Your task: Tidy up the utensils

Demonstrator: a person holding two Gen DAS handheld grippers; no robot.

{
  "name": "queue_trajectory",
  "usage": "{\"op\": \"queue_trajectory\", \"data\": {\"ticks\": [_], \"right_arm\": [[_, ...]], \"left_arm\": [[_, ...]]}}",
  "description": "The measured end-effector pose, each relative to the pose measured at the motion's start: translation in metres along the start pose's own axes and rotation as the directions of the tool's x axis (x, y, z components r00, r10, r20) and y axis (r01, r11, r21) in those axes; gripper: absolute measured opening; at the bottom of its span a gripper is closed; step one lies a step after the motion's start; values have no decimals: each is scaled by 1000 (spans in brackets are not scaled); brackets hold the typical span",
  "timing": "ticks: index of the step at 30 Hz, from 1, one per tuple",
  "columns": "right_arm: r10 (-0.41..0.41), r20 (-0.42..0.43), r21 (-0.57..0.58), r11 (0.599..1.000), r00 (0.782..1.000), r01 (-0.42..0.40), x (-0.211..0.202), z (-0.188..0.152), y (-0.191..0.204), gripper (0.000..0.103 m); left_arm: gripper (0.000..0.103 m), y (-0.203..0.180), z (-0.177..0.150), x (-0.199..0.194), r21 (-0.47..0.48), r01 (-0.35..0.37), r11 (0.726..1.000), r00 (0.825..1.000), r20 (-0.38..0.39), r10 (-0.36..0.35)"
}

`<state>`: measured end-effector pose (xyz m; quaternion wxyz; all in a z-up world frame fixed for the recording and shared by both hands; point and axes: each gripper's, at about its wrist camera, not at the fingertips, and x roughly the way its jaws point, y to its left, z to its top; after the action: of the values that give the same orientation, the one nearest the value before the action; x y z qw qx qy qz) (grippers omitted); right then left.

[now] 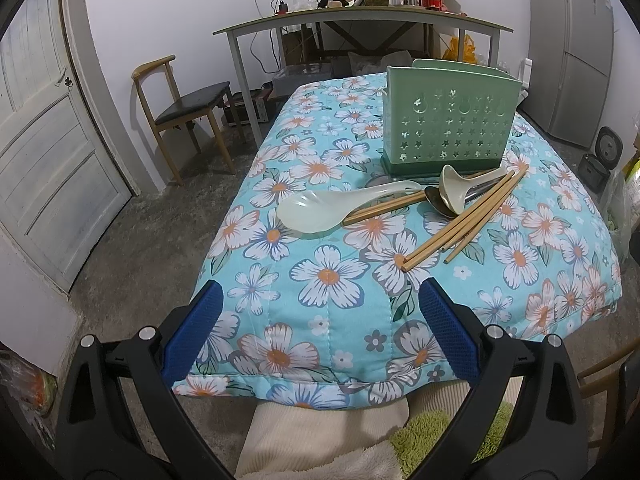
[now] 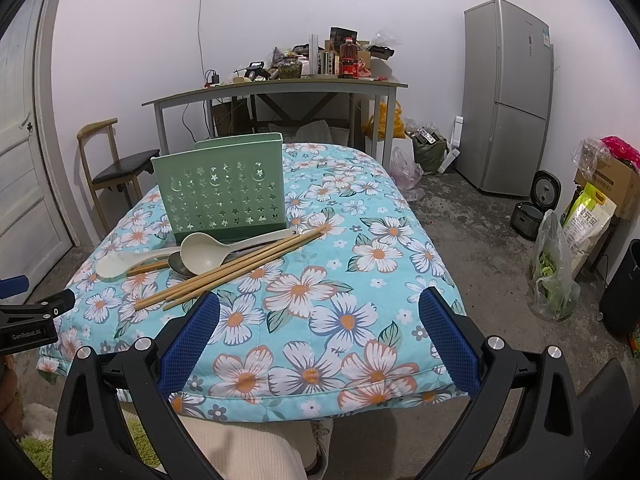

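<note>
1. The left gripper (image 1: 318, 294) hangs over the near edge of the flowered cloth (image 1: 320, 320), jaws spread wide, holding nothing.
2. The right gripper (image 2: 318, 306) sits likewise over the near edge, jaws wide and empty.
3. The utensils lie in a heap well ahead of both grippers: chopsticks (image 1: 468, 220), a pale rice paddle (image 1: 316, 210), a ladle (image 1: 458, 184) and a metal spoon (image 1: 438, 200), overlapping.
4. The green holder (image 1: 448, 120) stands upright just behind the heap, farther from the grippers.
5. From the right wrist the heap (image 2: 224, 268) lies ahead and left.
</note>
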<state>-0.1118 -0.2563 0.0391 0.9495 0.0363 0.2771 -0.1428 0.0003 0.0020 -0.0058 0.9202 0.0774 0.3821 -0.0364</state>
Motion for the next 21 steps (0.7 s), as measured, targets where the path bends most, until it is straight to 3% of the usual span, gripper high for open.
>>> {"op": "queue_trajectory", "data": {"ticks": [21], "right_arm": [[2, 0, -1, 1000, 1000, -2, -1, -1, 1, 97]], "left_arm": [[95, 2, -4, 1, 0, -2, 1000, 1000, -5, 2]]}}
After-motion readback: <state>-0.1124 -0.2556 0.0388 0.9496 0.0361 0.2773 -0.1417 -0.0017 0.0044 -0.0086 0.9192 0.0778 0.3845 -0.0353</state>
